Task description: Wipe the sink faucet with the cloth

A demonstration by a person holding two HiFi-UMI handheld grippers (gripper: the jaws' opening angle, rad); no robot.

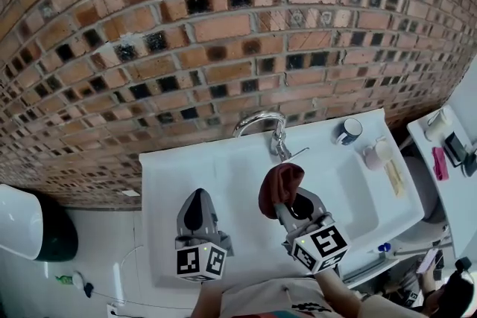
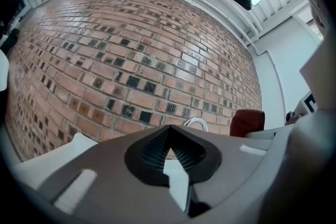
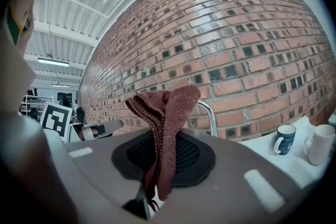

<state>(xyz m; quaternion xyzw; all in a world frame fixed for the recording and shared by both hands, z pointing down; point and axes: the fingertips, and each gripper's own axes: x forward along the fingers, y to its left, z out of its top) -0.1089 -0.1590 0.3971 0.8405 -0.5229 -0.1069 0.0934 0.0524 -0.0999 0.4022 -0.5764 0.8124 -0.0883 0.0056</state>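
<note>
The right claw is clamping the dark-red knitted cloth, holding it bunched above the white sink basin, near the curved chrome faucet. The left claw is hovering alongside, jaws pressed together, gripping nothing.

A washroom corner: white sink with faucet and mugs against a brick wall.

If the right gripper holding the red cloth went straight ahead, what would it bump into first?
The cloth in the right gripper would likely touch the faucet first, though depth is unclear.
</note>
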